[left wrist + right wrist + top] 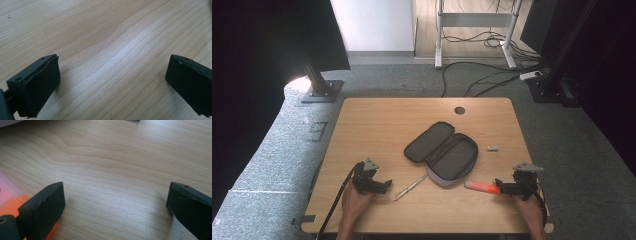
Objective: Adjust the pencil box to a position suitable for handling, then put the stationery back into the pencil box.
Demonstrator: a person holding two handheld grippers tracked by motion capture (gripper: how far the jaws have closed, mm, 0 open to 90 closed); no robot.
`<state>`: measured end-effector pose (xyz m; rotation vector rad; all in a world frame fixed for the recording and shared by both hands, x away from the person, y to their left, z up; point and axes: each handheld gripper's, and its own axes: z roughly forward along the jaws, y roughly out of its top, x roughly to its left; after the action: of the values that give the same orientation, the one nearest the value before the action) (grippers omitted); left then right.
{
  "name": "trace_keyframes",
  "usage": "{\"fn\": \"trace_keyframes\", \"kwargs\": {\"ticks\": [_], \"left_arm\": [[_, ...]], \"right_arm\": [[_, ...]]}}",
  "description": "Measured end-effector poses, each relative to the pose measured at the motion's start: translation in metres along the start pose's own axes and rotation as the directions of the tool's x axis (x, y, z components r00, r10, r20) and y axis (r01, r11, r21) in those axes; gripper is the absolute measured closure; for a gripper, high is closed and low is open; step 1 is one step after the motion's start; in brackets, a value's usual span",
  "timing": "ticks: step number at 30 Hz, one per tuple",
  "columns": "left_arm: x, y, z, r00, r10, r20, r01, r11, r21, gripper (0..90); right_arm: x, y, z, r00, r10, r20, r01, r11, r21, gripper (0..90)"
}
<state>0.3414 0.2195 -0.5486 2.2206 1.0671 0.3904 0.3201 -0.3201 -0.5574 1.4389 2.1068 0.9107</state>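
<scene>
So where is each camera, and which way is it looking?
High view: sits above the person's side, looks forward and down on the table, open case, pen and marker; both forearms and hands show.
Left gripper view: rides the left gripper, looks along its wide-apart jaws at bare wood.
Right gripper view: rides the right gripper, jaws wide apart over wood, the marker beside its left jaw.
Shared: the high view and right gripper view both show the marker.

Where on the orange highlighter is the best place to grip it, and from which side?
Grip the orange highlighter at mid-barrel, coming down from above with the right tongs beside it. It lies flat on the table, roughly left to right, so the open jaws should close across its narrow width.
</scene>
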Motion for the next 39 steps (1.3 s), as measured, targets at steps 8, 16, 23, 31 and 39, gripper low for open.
{"fn": "trace_keyframes", "kwargs": {"ticks": [8, 16, 23, 31, 39], "left_arm": [[0.000, 0.000, 0.000, 1.0000, -0.001, 0.001, 0.001, 1.0000, -0.001, 0.0], [0.000, 0.000, 0.000, 1.0000, -0.001, 0.000, 0.001, 1.0000, -0.001, 0.0], [0.000, 0.000, 0.000, 1.0000, -0.003, -0.001, 0.003, 1.0000, -0.001, 0.0], [0.000, 0.000, 0.000, 1.0000, -0.003, -0.001, 0.003, 1.0000, -0.001, 0.0], [0.000, 0.000, 0.000, 1.0000, -0.003, -0.001, 0.003, 1.0000, -0.001, 0.0]], "right_arm": [[-0.001, 0.001, 0.000, 0.9999, -0.007, -0.010, 0.007, 1.000, 0.003, 1.8], [-0.005, 0.007, -0.002, 0.9991, -0.003, -0.043, 0.003, 1.000, 0.001, 2.7], [-0.005, 0.018, -0.005, 0.9981, -0.024, -0.057, 0.023, 1.000, -0.015, 3.1], [-0.006, 0.026, 0.000, 0.9965, -0.048, -0.069, 0.048, 0.999, -0.007, 4.1], [-0.010, 0.035, 0.003, 0.9964, -0.050, -0.068, 0.049, 0.999, -0.015, 11.8]]}}
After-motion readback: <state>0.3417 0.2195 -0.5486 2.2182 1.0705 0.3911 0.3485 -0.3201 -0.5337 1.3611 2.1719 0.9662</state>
